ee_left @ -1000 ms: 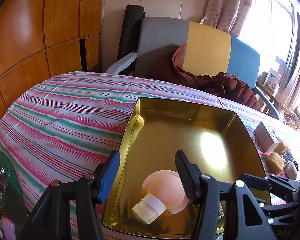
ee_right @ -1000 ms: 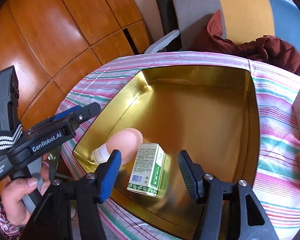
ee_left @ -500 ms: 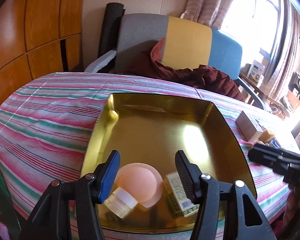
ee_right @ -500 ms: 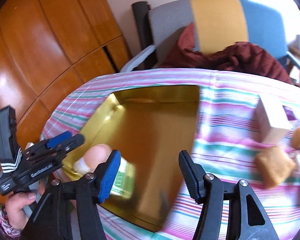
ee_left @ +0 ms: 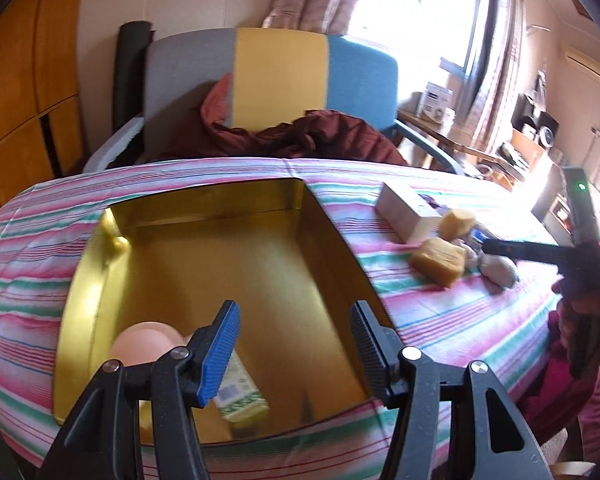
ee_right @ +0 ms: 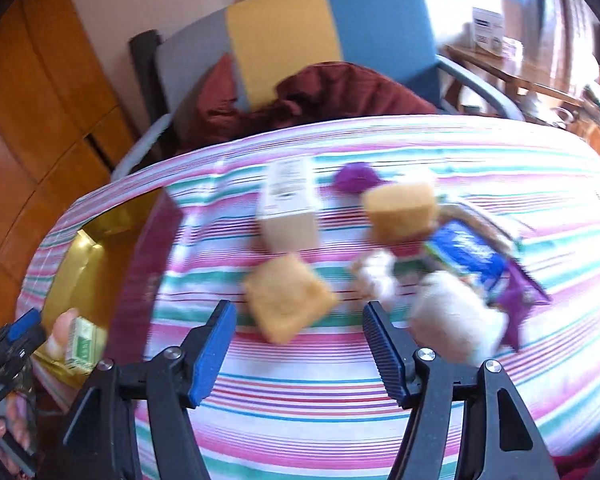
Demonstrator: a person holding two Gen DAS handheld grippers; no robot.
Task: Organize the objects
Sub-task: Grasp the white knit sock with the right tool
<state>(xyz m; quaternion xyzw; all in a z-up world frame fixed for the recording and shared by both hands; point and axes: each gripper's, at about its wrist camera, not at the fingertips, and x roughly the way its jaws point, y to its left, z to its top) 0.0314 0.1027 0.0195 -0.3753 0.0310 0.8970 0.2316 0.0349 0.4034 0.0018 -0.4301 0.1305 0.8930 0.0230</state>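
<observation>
Right gripper (ee_right: 298,346) has just been opening its jaws, now roughly half apart, nothing between them. It sits above the loose pile on the striped tablecloth (ee_right: 340,412). My read: next pick is the near tan sponge (ee_right: 288,296), just beyond the fingertips. Straddle its flat sides and come down square so the neighbouring white lump (ee_right: 452,316) isn't nudged. That view is blurred, so settle first.

Left gripper (ee_left: 294,354) is half open, empty, over the gold tin (ee_left: 76,280). The tin holds a peach bottle (ee_left: 140,344) and a green-and-white box (ee_left: 240,394) at its near-left corner; the rest is bare.
</observation>
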